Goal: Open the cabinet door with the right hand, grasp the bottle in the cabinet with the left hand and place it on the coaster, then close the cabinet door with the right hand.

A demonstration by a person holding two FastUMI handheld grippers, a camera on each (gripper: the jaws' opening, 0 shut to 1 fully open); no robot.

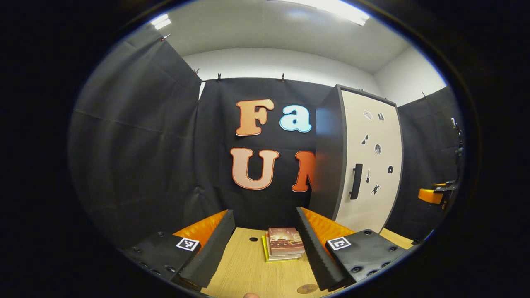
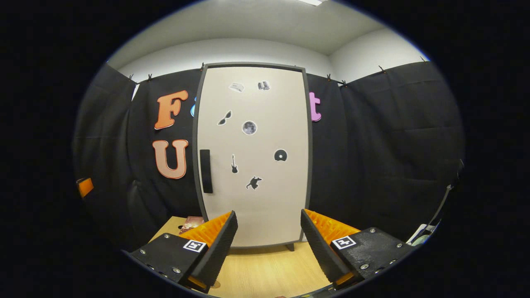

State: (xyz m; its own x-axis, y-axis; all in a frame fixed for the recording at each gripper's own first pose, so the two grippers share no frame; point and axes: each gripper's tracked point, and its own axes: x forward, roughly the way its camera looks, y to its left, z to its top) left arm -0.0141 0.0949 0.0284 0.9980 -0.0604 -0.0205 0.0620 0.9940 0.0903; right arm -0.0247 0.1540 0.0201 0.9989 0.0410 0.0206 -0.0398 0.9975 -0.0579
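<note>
Cabinet (image 2: 252, 155) stands upright at the centre of the right gripper view, its pale door (image 2: 265, 198) closed and dotted with small dark stickers. A dark vertical handle (image 2: 205, 171) sits on the door's left edge, about halfway up. The bottle is presumably inside, hidden behind the closed door.

The step in hand looks like the first one: opening the door. To do it well, the right tongs (image 2: 268, 231) should probably shift toward the left of the frame, line up with the handle, straddle it and close firmly before pulling outward along the door's swing.

The right tongs are wide apart at the bottom of the frame, holding and touching nothing, above the wooden counter (image 2: 265, 269).

In the left gripper view, the left tongs (image 1: 265, 231) are likewise spread and empty. Between them, a stack of books (image 1: 285, 243) lies on the counter. A round brown coaster (image 1: 307, 288) rests at the bottom edge, right of centre. The cabinet appears at right of that frame.
</note>
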